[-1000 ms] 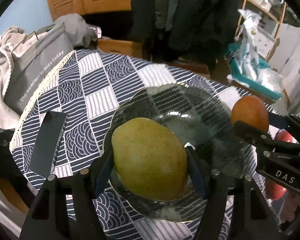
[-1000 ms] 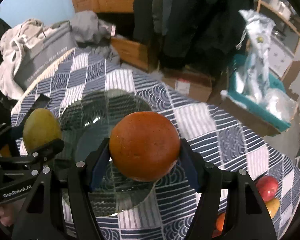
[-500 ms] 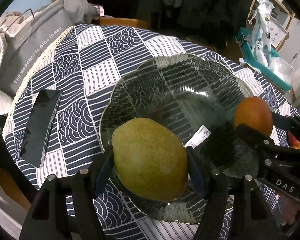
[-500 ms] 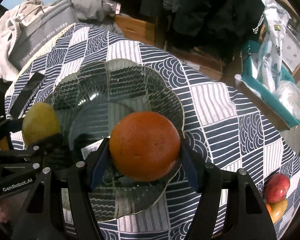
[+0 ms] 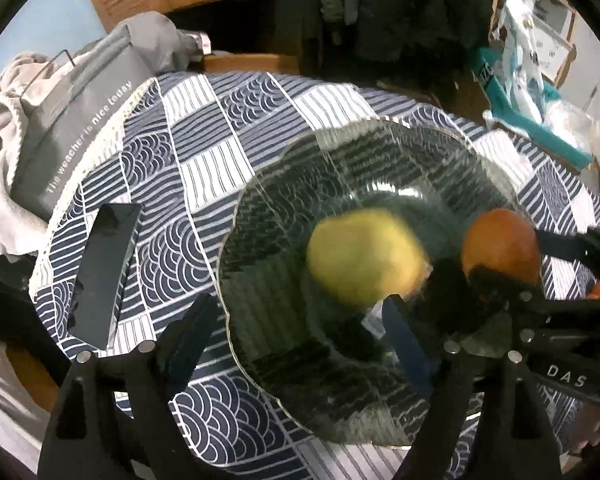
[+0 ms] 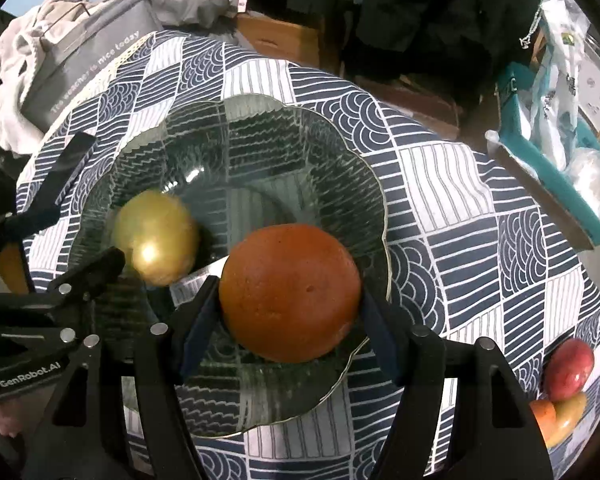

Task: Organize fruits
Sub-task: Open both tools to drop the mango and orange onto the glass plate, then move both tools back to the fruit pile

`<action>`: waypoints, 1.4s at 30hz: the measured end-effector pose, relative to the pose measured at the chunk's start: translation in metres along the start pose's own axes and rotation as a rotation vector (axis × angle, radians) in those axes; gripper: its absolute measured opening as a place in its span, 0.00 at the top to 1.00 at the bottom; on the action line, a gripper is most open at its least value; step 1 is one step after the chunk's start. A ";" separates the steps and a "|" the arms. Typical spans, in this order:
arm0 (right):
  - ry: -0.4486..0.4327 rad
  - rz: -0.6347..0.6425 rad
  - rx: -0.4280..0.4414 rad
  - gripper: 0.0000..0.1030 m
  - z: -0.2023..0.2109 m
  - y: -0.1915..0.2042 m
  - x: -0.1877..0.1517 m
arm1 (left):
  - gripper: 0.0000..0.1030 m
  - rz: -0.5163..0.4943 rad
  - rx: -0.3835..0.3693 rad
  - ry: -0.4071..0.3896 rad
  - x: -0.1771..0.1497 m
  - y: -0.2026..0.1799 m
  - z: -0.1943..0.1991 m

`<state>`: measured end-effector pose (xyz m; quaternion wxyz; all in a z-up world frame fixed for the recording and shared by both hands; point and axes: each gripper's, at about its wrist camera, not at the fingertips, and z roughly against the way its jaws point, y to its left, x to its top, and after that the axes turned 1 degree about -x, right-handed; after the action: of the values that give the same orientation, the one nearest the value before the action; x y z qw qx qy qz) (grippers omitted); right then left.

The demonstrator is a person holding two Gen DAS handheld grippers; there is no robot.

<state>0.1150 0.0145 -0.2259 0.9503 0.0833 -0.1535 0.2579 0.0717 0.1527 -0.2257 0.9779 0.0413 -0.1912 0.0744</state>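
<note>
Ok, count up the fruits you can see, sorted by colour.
Yellow-green fruit: 1
Orange fruit, second orange fruit: 2
Red apple: 1
Yellow-orange fruit: 1
Total: 5

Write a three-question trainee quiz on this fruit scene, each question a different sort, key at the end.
1. True or false: the orange fruit sits between the right claw's fingers.
2. Where is the yellow-green fruit? A) on the tablecloth B) in the glass dish C) on the grey bag
3. Fill in: the dark flat object lies to the ____ of the dish in the left wrist view.

Key: 1 true; 2 B; 3 left
</note>
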 end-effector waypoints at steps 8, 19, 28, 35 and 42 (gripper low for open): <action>-0.092 -0.033 0.025 0.33 0.030 -0.003 0.007 | 0.17 -0.013 0.005 -0.023 -0.001 0.000 0.013; -0.186 -0.077 -0.058 0.29 0.072 -0.019 0.005 | 0.13 -0.014 -0.085 -0.076 0.001 -0.014 0.043; -0.241 -0.115 -0.101 0.29 0.105 -0.034 -0.004 | 0.01 -0.050 -0.133 -0.213 0.004 -0.030 0.083; -0.291 -0.148 -0.148 0.27 0.137 -0.047 -0.018 | 0.01 -0.072 -0.172 -0.235 0.004 -0.042 0.095; -0.340 -0.164 -0.210 0.24 0.168 -0.060 -0.035 | 0.01 -0.118 -0.235 -0.313 0.001 -0.059 0.117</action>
<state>0.0755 -0.0930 -0.0850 0.9320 0.0383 -0.3302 0.1446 0.0394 0.0816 -0.1202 0.9370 -0.0509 -0.3453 -0.0131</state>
